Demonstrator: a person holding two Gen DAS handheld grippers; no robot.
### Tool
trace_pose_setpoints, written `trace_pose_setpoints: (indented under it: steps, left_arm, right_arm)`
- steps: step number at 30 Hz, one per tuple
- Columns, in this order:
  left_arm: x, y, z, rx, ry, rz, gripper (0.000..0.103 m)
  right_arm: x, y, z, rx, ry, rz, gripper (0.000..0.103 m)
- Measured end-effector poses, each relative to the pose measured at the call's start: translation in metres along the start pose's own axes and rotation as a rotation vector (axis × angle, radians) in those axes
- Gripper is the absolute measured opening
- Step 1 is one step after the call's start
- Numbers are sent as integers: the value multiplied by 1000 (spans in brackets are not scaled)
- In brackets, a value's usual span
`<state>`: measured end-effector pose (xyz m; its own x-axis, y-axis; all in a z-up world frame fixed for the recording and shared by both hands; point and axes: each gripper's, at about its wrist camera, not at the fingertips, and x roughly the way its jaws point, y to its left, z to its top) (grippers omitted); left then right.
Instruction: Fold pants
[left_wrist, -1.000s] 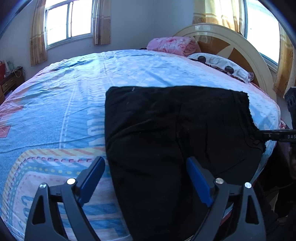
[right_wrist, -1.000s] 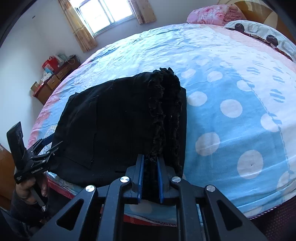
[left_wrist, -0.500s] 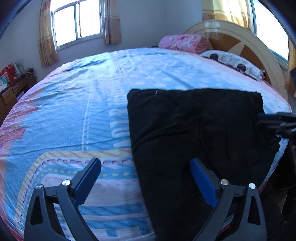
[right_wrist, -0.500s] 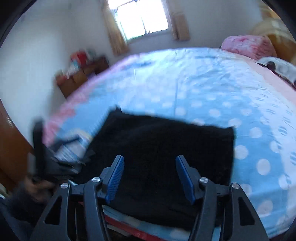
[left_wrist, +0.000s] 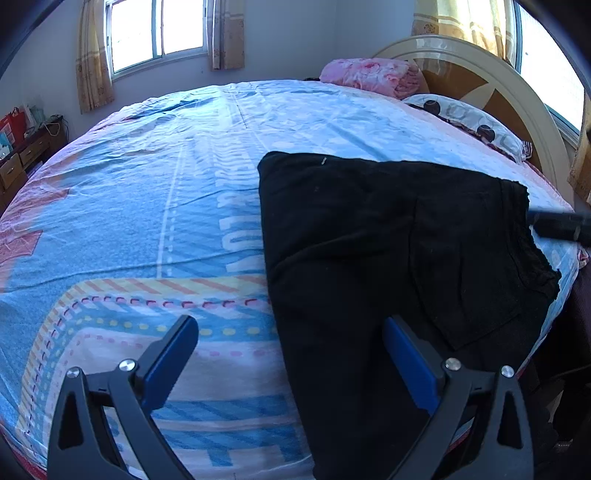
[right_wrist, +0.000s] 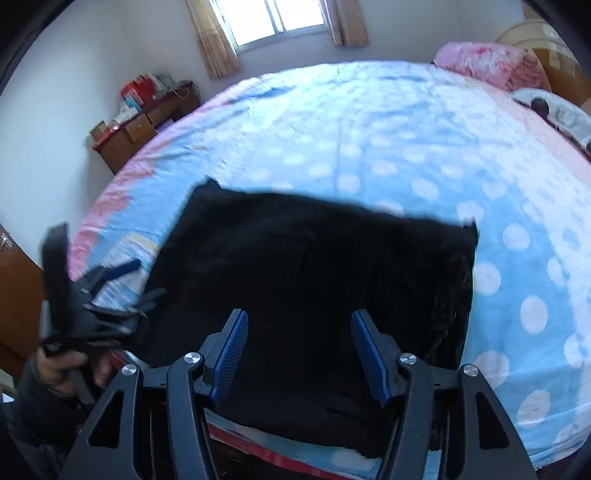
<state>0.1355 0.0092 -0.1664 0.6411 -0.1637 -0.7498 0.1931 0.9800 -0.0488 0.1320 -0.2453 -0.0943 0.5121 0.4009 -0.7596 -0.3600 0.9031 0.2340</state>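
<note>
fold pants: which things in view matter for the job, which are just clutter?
In play:
- black pants, lying folded on the bedsheet
- left gripper, open
- right gripper, open, nothing between its fingers

Lying about:
- pink quilt
- pillow
- wooden dresser

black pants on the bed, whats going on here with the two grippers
A person is folding a pair of black pants on a bed with a blue patterned sheet, holding a two-finger gripper in each hand. The pants lie flat in a folded rectangle near the bed's edge. The right gripper has just opened and holds nothing; its fingers hang above the pants. The left gripper is wide open too, over the pants' left edge, gripping nothing. So a fold looks just finished.
</note>
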Motion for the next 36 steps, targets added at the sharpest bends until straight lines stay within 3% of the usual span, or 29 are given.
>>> trace_pose_setpoints:
  steps: [7,12,18,24,28,30,33,35,36]
  left_arm:
    - [1,3,0,4,4,-5,103]
    - [2,3,-1,11,7,-7,103]
    - [-7,6,-8,5,9,-5,103]
    - [-18,8,-17,17,-3,-4,103]
    - [-15,-2,-21,47,1,-8,103]
    - [-15,-4,-23,54,-1,-4,103]
    - [-9,0,-25,38,10,-19,103]
    - [-5,5,-27,13,18,-42,103]
    - [-4,7,-28,-2,20,-54,103]
  right_arm:
    - [36,33,31,-69,-3,130,60]
    - [99,20,34,-39,145,66,60]
    - [77,35,44,-94,163,45,60]
    - [64,70,81,-158,96,171,60]
    - [114,91,114,-163,159,218,60]
    - [143,97,128,-170,198,191,60]
    - [182,96,136,-152,315,214,60]
    - [193,98,137,-176,336,200,28]
    - [197,101,137,-192,344,200,28]
